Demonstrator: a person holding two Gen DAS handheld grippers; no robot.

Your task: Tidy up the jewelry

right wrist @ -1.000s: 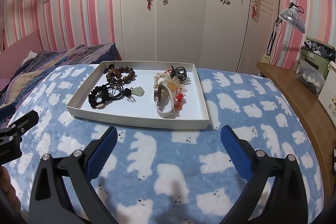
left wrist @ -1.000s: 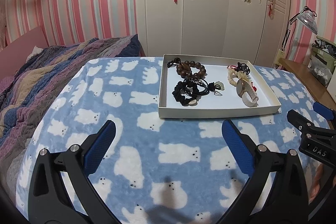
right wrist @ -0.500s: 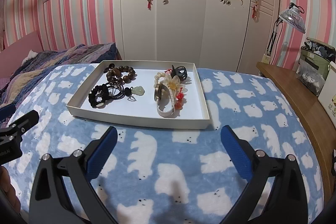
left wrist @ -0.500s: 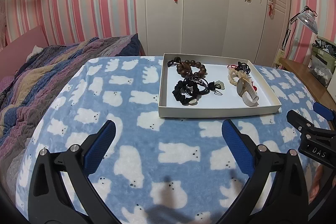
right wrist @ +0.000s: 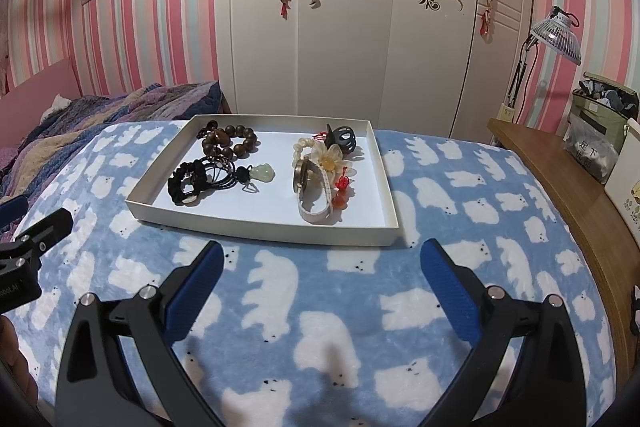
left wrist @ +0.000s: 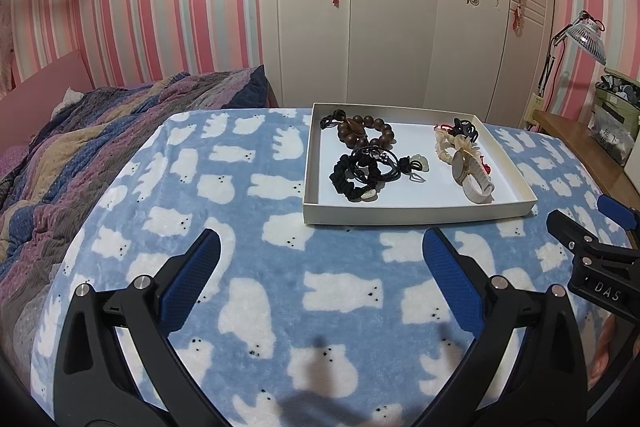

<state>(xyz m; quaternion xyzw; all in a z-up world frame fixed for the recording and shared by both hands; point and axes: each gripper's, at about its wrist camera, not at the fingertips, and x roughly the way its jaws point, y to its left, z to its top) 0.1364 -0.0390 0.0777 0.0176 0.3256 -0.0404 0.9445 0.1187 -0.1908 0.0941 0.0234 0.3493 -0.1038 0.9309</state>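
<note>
Grippers both spread wide, empty: my left gripper [left wrist: 320, 267], right gripper [right wrist: 318, 269] over polar-bear blanket [right wrist: 460, 195]. Jewelry tray [right wrist: 256, 225] at 12 o'clock; wooden bead bracelet [right wrist: 232, 143], watch [right wrist: 308, 183] inside.

Polar-bear blanket [left wrist: 248, 291], striped quilt [left wrist: 80, 147], white wardrobe [right wrist: 360, 47], desk lamp [right wrist: 556, 35].

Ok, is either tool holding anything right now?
No. The left tool and right tool are both open and empty, short of the tray.
</note>
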